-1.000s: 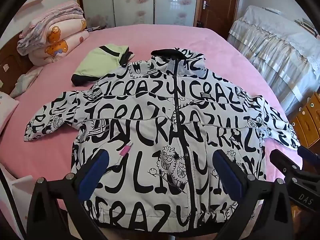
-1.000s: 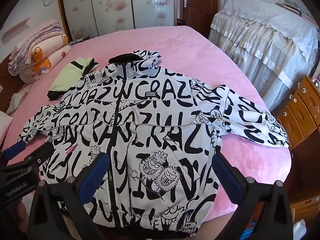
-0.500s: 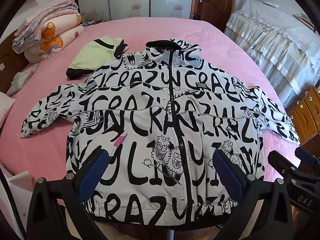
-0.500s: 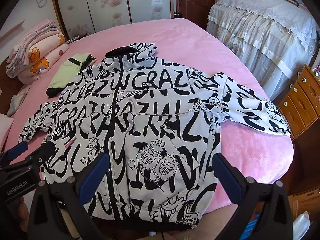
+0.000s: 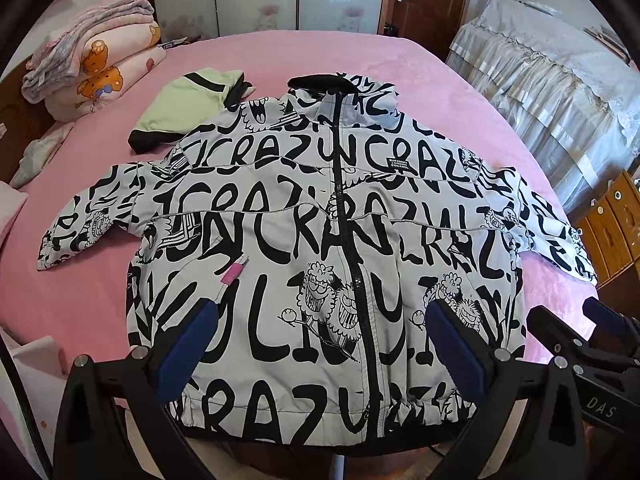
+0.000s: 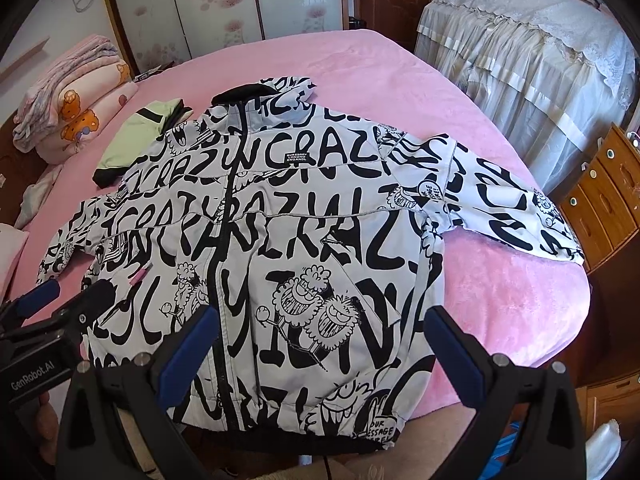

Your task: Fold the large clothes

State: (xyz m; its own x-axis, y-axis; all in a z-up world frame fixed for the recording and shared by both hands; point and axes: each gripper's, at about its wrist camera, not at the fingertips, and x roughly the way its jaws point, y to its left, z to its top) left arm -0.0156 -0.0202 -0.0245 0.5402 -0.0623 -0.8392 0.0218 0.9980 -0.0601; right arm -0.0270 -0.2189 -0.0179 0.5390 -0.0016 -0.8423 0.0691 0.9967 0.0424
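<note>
Since a second ago I have lifted both grippers a little and pulled back, so I see more of the jacket's [image 5: 320, 240] bottom hem than before, and the jacket itself has not moved. It lies flat, front up and zipped, on the pink bed [image 5: 340, 52], with its collar at the far end and both sleeves spread out to the sides. My left gripper [image 5: 320, 344] hangs over the lower part of the jacket, near the hem, with its jaws wide apart and nothing between them. My right gripper [image 6: 316, 344] hangs over the same end, a bit more to the right side, and its jaws are wide apart too. I cannot tell if either one touches the cloth. A green top [image 5: 188, 104] lies folded just beside the jacket's left shoulder, and folded blankets [image 5: 96, 68] sit at the far left.
</note>
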